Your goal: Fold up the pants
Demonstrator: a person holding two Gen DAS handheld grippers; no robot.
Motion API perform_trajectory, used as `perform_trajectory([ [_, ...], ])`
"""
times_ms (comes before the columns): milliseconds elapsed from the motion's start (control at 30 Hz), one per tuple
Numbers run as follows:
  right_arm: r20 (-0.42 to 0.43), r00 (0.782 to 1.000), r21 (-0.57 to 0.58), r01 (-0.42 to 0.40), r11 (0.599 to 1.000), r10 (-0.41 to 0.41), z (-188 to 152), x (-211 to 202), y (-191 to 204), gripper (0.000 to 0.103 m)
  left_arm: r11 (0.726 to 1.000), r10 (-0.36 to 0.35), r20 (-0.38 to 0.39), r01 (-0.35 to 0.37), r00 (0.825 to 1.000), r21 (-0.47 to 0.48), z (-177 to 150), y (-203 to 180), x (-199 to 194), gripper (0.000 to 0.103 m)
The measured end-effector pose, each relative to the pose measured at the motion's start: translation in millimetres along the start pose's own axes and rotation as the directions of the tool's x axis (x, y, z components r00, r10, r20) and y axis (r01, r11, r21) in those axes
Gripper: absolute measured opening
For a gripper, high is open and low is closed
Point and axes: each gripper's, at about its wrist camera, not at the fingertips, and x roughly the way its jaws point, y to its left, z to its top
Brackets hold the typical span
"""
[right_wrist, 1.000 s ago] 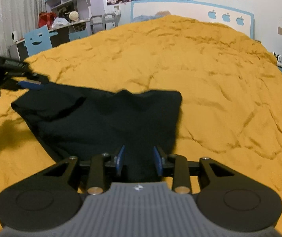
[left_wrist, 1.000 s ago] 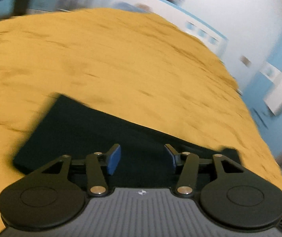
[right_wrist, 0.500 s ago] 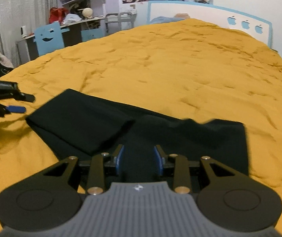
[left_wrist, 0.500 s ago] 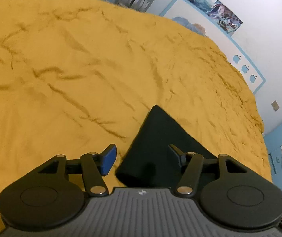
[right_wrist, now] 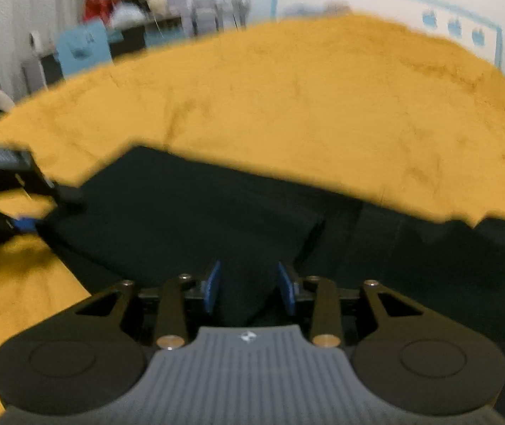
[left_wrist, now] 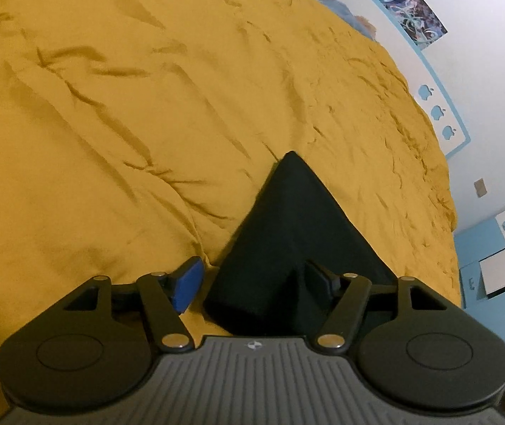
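Note:
The black pants (left_wrist: 288, 233) lie folded on the yellow bedspread (left_wrist: 118, 113), one corner pointing away from me in the left wrist view. My left gripper (left_wrist: 252, 283) hovers low over their near edge with its jaws opening. Its blue pad (left_wrist: 187, 287) is over bare bedspread, clear of the cloth. In the blurred right wrist view the pants (right_wrist: 188, 209) stretch flat across the frame. My right gripper (right_wrist: 249, 287) sits over them, its jaws opening with cloth between the pads. The left gripper (right_wrist: 49, 209) straddles the pants' left corner there.
The bedspread (right_wrist: 323, 99) runs far beyond the pants on all sides. A white headboard with blue apple shapes (left_wrist: 440, 113) stands at the far end. A blue chair (right_wrist: 82, 47) and a cluttered desk (right_wrist: 139, 17) stand past the bed's left side.
The left gripper let go of the pants' corner, opened wider and rolled, then came back low at their edge. The right gripper swept sideways and down, laying the cloth flat, and its pads spread slightly.

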Motion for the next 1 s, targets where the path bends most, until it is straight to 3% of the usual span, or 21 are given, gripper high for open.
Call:
perform_trajectory([
  [133,0.057,0.998,0.008,0.002,1.000,-0.003,-3,-15,4,0.036,1.000,-0.001,-0.002,0.001,1.000,0.003,-1,1,1,0.076],
  [300,0.119,0.992,0.032,-0.042,0.999,0.038,-13,-47,-9,0.040,0.997,-0.039,0.004,0.039,0.999,-0.062,0,11,0,0.057],
  [433,0.132,0.990,0.051,-0.057,0.997,0.050,-25,-67,-19,0.040,0.990,-0.076,0.010,0.077,0.997,-0.115,-1,18,-2,0.054],
  [733,0.148,0.987,0.098,-0.079,0.992,0.064,-44,-86,-34,0.042,0.984,-0.140,-0.015,0.138,0.990,-0.111,-2,19,0,0.054],
  [800,0.151,0.986,0.095,-0.082,0.992,0.067,-46,-90,-34,0.043,0.991,-0.105,-0.019,0.104,0.994,-0.080,-3,16,2,0.036],
  [867,0.156,0.985,0.095,-0.087,0.992,0.071,-47,-94,-36,0.043,0.994,-0.070,-0.021,0.068,0.997,-0.080,-4,18,4,0.027],
  [1000,0.166,0.983,0.080,-0.089,0.993,0.074,-50,-106,-43,0.043,0.983,-0.103,-0.002,0.102,0.995,-0.155,-2,27,-2,0.014],
])
